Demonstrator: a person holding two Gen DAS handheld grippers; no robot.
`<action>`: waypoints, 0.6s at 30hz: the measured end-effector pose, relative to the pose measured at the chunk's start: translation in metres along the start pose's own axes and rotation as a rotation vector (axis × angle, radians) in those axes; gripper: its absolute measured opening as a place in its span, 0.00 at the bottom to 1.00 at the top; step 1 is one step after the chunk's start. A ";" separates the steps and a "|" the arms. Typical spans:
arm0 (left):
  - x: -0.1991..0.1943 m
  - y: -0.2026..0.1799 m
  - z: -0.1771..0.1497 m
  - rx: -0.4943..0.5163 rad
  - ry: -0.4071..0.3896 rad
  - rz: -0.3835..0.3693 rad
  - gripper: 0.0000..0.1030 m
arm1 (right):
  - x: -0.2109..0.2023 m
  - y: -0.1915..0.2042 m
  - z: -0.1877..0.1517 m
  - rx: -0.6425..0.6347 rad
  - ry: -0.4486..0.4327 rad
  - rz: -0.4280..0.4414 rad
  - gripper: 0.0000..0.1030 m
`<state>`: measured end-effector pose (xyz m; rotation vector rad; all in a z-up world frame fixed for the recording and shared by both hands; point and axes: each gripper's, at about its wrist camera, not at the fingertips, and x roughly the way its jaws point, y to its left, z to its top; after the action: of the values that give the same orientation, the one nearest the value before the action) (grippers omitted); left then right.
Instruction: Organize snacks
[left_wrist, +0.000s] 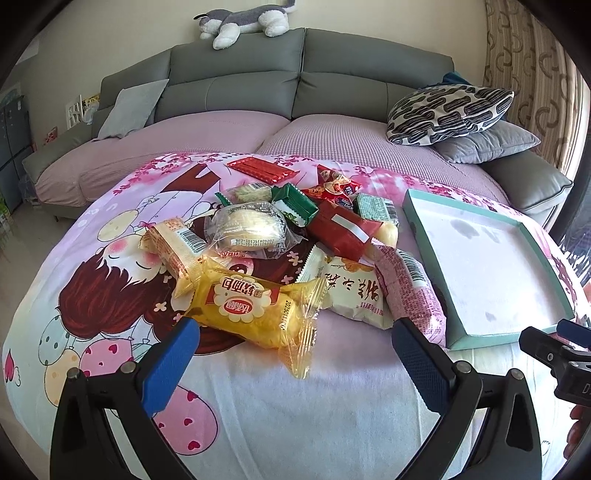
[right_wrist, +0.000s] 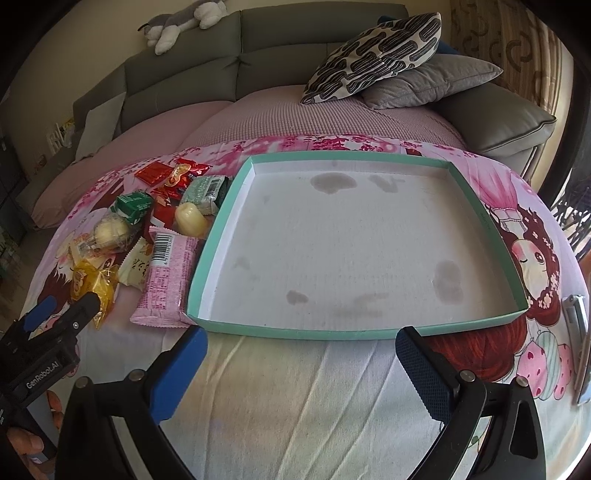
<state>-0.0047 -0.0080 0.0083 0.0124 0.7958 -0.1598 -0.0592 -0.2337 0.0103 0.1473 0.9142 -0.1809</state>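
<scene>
Nothing sits yet in the teal tray (right_wrist: 484, 218); the snack pile (left_wrist: 280, 236) lies just beside it. Left gripper (left_wrist: 295, 332) gapes before the yellow bread packet (left_wrist: 255, 306), right gripper (right_wrist: 301, 341) spread, empty; first pick looks next

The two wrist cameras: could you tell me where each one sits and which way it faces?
Left wrist: sits on the left gripper, facing forward over the snack pile, nearest the yellow packet, sofa behind; its own open blue fingers show, plus the right gripper at the right edge.
Right wrist: sits on the right gripper, facing the teal tray; its open fingers show, the left gripper and a hand at lower left.
Shared: tray, pink packet, snack pile, patterned pillow.
</scene>
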 end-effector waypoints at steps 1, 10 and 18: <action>0.000 0.001 0.000 -0.003 0.002 -0.004 1.00 | 0.000 0.001 0.000 -0.003 0.001 0.001 1.00; 0.000 0.007 0.000 -0.002 -0.021 0.009 1.00 | 0.003 0.007 -0.001 -0.025 0.010 -0.002 1.00; 0.000 0.011 0.000 -0.016 -0.036 -0.002 1.00 | 0.006 0.012 0.000 -0.041 0.016 0.008 1.00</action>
<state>-0.0029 0.0027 0.0074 -0.0063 0.7615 -0.1555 -0.0536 -0.2224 0.0062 0.1142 0.9330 -0.1533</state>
